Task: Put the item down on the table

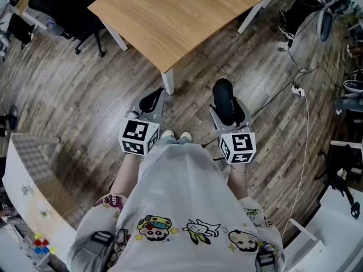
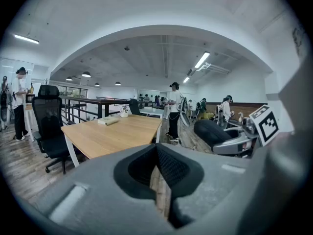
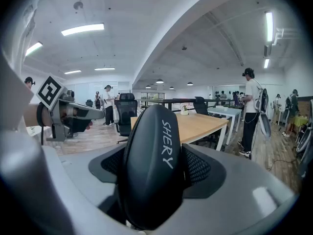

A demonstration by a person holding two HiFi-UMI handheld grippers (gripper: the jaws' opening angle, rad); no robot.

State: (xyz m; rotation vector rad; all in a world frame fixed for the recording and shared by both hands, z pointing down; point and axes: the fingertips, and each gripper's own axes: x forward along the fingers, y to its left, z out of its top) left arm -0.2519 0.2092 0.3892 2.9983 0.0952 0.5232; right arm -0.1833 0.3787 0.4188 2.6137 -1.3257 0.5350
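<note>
A black oblong case [image 1: 223, 97] with white lettering stands between the jaws of my right gripper [image 1: 227, 111], which is shut on it. In the right gripper view the case [image 3: 154, 165] fills the gap, with a black pad on each side of it. My left gripper [image 1: 151, 102] is held beside it at about the same height; its dark pads meet at the tips with nothing between them [image 2: 157, 153]. The wooden table [image 1: 176, 16] stands ahead of both grippers, a step away across the floor. From the left gripper view the case [image 2: 215, 133] shows at the right.
A black office chair [image 1: 62, 4] stands at the table's left end. A cable and power strip [image 1: 298, 89] lie on the wooden floor to the right. A white counter [image 1: 22, 197] is close at my left. A small flat object [image 2: 107, 122] lies on the table. Several people stand farther back.
</note>
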